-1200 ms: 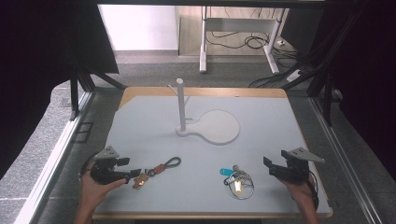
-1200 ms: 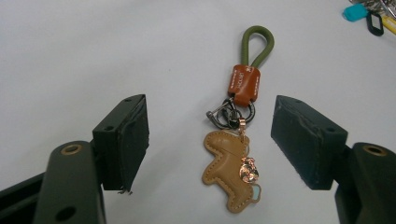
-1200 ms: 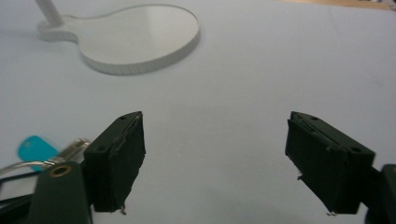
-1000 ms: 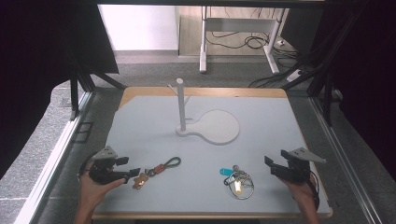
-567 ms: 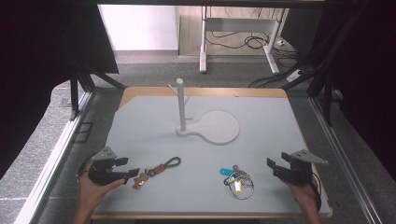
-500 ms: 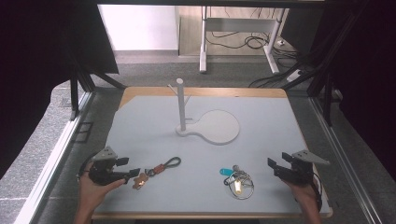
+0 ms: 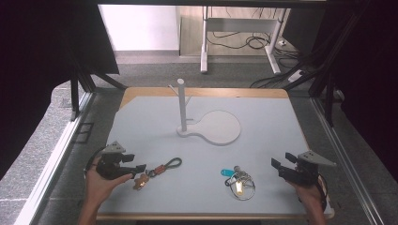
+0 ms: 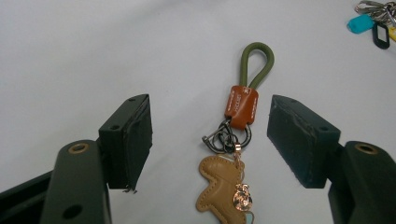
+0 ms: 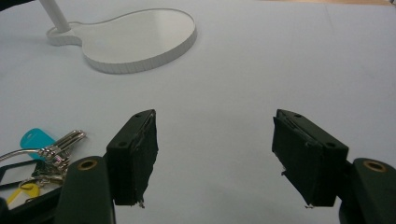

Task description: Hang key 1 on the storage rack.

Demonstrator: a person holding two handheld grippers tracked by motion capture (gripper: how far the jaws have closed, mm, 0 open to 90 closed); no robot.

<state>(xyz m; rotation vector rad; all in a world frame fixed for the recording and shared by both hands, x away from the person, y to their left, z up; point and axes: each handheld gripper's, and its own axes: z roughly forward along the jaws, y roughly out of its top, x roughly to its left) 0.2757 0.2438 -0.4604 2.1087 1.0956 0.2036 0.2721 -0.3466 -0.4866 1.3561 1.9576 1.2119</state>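
Observation:
A keychain [image 7: 162, 167] with an olive cord loop [image 8: 256, 60], a brown leather tab [image 8: 241, 106] and a tan leather charm [image 8: 223, 186] lies on the table's front left. My left gripper [image 7: 137, 168] is open at its near end, and in the left gripper view the gripper [image 8: 212, 135] has a jaw on either side of the ring and charm without touching them. A key bunch [image 7: 237, 180] with a teal tag [image 9: 35, 137] lies front centre. Right of it my right gripper [image 7: 278, 166] stands open, and the right gripper view shows bare table between the gripper [image 9: 215, 154] jaws.
A white stand with an upright post [image 7: 181, 105] and a flat round base [image 7: 218, 126] sits mid-table; the base [image 9: 135, 39] is ahead-left in the right gripper view. The pale tabletop [image 7: 263, 117] has a wooden rim. Dark curtains and metal frame rails flank both sides.
My right gripper has drifted slightly right and toward the front edge. The left gripper, keychain and keys have stayed put.

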